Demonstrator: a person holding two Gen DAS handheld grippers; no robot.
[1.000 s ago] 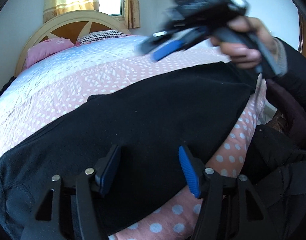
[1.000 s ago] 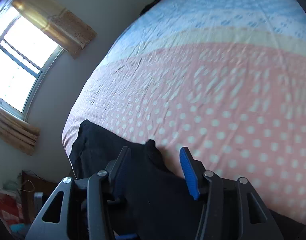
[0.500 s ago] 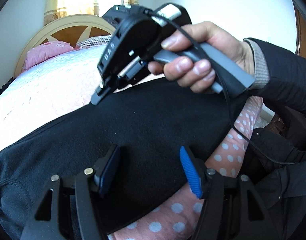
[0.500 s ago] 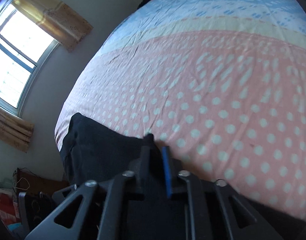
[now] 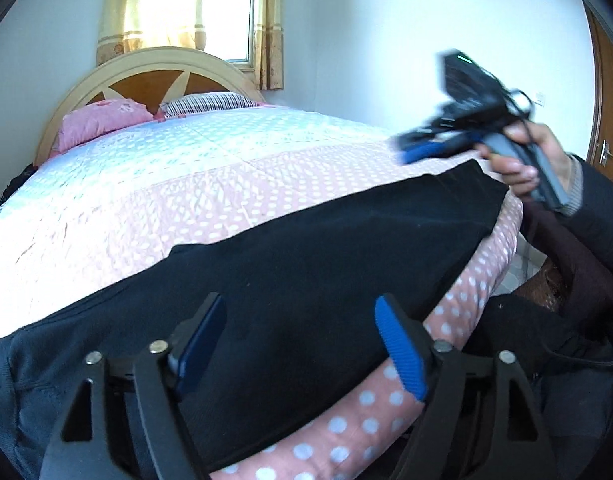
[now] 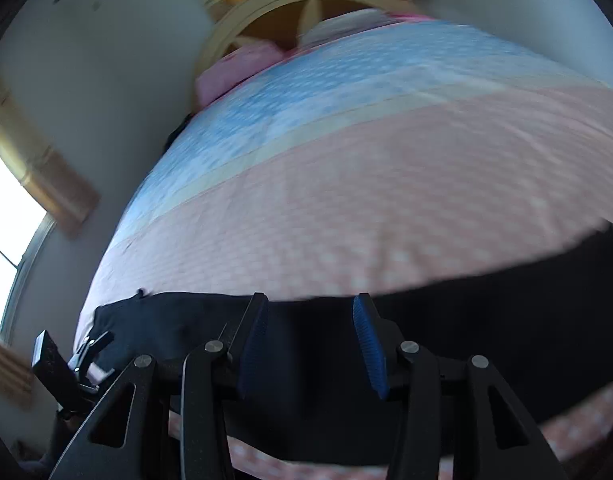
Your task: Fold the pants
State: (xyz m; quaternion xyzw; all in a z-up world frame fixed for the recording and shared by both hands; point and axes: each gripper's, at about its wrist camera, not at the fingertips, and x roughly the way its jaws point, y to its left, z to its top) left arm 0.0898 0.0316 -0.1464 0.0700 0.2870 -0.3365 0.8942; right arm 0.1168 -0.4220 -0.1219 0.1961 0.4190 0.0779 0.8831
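Black pants [image 5: 306, 260] lie flat in a long strip along the near edge of the bed, running from lower left to upper right. My left gripper [image 5: 298, 312] hovers just over their middle; its jaws are opening wide and nothing is pinched between the pads. My right gripper [image 5: 422, 148], blurred and held by a hand [image 5: 522, 164], hangs above the pants' far right end. In the right wrist view the pants [image 6: 486, 320] cross the bottom. There my right gripper [image 6: 308, 316] has its jaws opening, with only cloth behind them.
The bed's pink and blue dotted cover [image 5: 186, 184] stretches back to a pink pillow [image 5: 98, 124] and a round wooden headboard [image 5: 146, 76]. A curtained window [image 5: 226, 12] is behind it. A wooden door [image 5: 610, 120] stands at the right. The person's dark sleeve [image 5: 602, 216] is at the right.
The right gripper swung from over the pants' middle out to their right end, and its jaws shut, then parted again. The left jaws spread wider and rose slightly.
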